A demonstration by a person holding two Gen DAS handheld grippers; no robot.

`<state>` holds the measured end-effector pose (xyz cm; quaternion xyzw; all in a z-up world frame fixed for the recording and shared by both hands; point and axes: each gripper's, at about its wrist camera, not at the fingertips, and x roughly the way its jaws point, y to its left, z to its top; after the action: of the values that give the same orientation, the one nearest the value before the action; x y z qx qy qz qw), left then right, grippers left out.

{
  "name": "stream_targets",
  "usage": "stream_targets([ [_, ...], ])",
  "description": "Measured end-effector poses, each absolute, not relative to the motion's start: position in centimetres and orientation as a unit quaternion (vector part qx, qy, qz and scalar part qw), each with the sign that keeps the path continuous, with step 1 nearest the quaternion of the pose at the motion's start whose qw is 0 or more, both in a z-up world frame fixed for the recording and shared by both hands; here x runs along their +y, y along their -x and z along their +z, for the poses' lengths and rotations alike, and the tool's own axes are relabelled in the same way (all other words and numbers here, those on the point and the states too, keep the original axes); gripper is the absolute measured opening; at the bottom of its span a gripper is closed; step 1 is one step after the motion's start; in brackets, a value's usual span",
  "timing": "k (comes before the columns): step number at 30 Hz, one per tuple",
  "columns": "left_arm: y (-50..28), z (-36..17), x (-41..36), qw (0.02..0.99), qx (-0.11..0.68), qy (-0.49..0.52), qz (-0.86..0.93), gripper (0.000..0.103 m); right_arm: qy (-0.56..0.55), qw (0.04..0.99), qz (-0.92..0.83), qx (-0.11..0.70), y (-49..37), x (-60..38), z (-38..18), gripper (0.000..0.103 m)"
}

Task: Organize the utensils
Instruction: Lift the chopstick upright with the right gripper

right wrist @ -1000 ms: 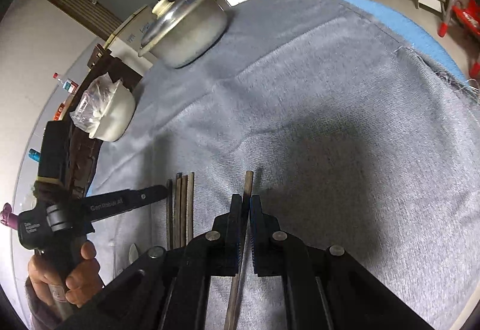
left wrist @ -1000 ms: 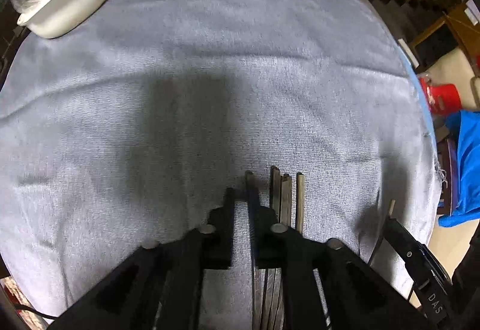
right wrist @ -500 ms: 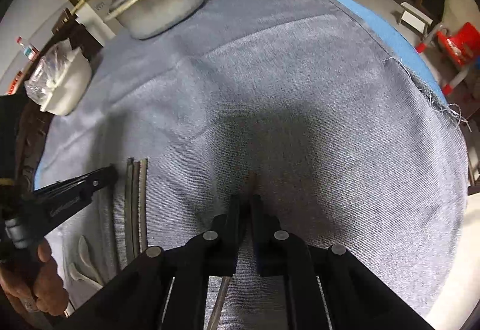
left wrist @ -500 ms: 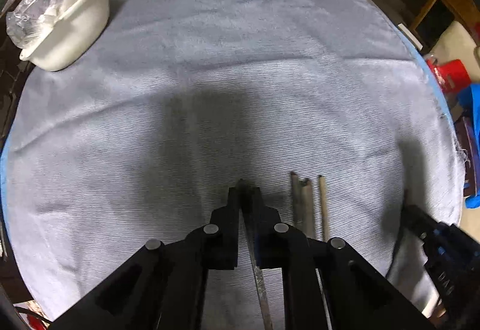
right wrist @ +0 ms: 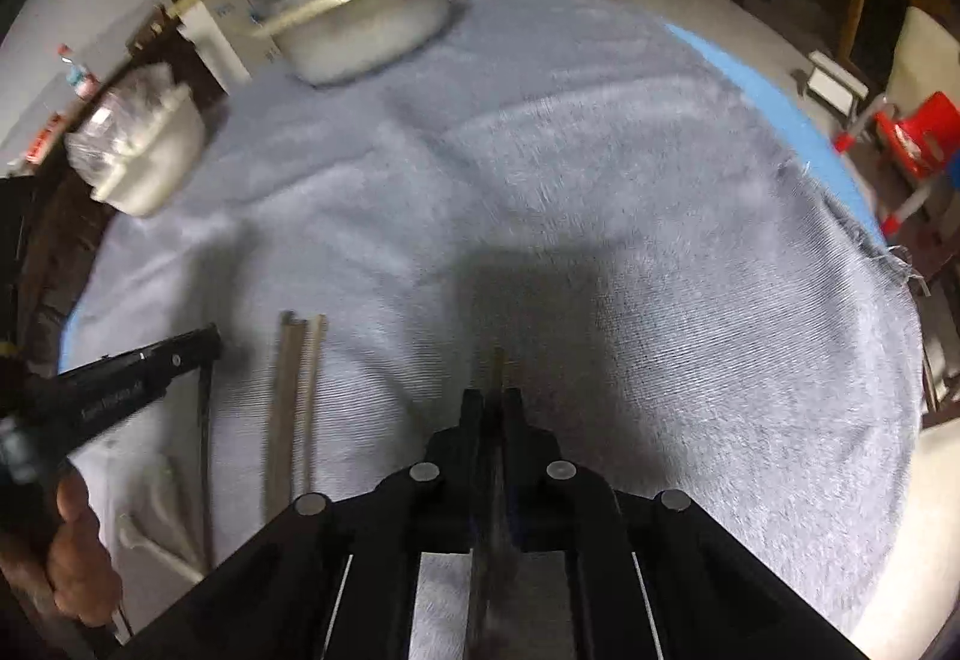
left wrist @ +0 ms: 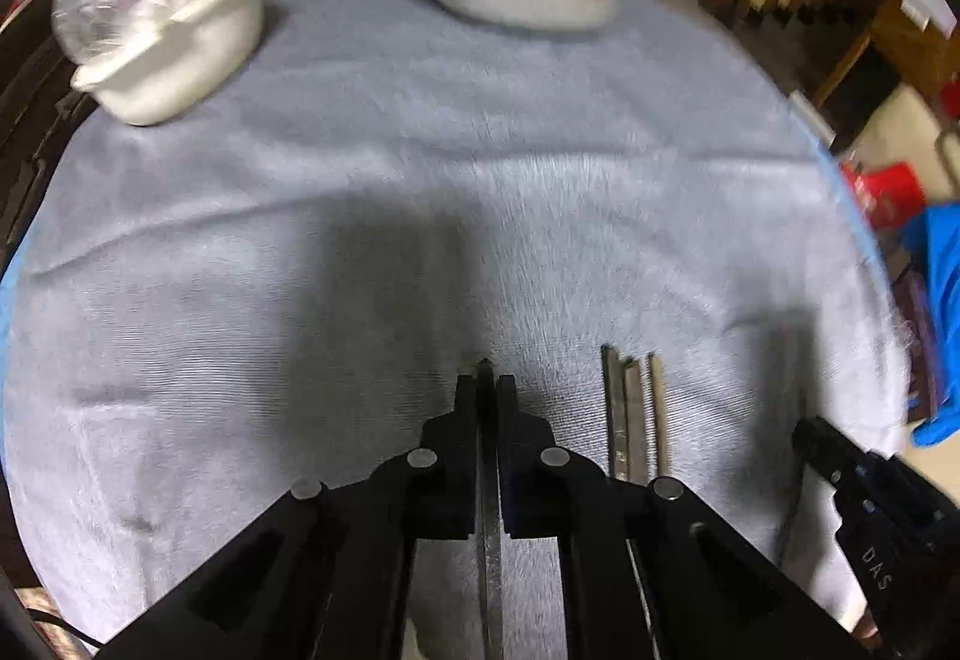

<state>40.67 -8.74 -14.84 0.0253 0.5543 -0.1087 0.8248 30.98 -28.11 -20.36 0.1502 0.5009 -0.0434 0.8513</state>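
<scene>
Each gripper has its fingers pressed together on a single chopstick. In the left wrist view the left gripper (left wrist: pixel 485 390) clamps a dark chopstick (left wrist: pixel 491 540) that runs straight back along the fingers, its tip just poking out ahead of them. In the right wrist view the right gripper (right wrist: pixel 493 401) does the same with a paler chopstick (right wrist: pixel 497 369), though blur makes it hard to say how much of that stick sticks out. The relation that matters is the one between these held sticks and the small row of chopsticks (left wrist: pixel 633 420) lying on the grey cloth (left wrist: pixel 420 192). Those lie side by side, touching or nearly so, with their long axes pointing away from the person, roughly parallel to both held sticks. The row sits between the two grippers: just to the right of the left gripper's fingers, and to the left of the right gripper's, where it shows again (right wrist: pixel 294 408). The left gripper looks the nearer of the two. Judging from this, adding either stick to the row needs mainly a sideways shift and a lowering, with little turning.
</scene>
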Motion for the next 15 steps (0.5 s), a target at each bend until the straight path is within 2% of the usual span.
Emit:
stream_targets([
  [8, -33.4, -4.0, -4.0, 0.895, 0.423, 0.022, -0.139, 0.006, -0.173, 0.917, -0.004, 0.361, -24.5, -26.8, -13.2, 0.006],
  [14, -25.5, 0.2, -3.1, 0.929, 0.338, 0.030, -0.149, 0.006, -0.174, 0.951, -0.008, 0.256, -18.2, -24.5, -9.3, 0.006],
  [15, -24.0, -0.3, -2.3, 0.932, 0.328, 0.035, -0.152, 0.006, -0.171, 0.955, -0.012, 0.242, -17.2, -24.2, -8.9, 0.006],
])
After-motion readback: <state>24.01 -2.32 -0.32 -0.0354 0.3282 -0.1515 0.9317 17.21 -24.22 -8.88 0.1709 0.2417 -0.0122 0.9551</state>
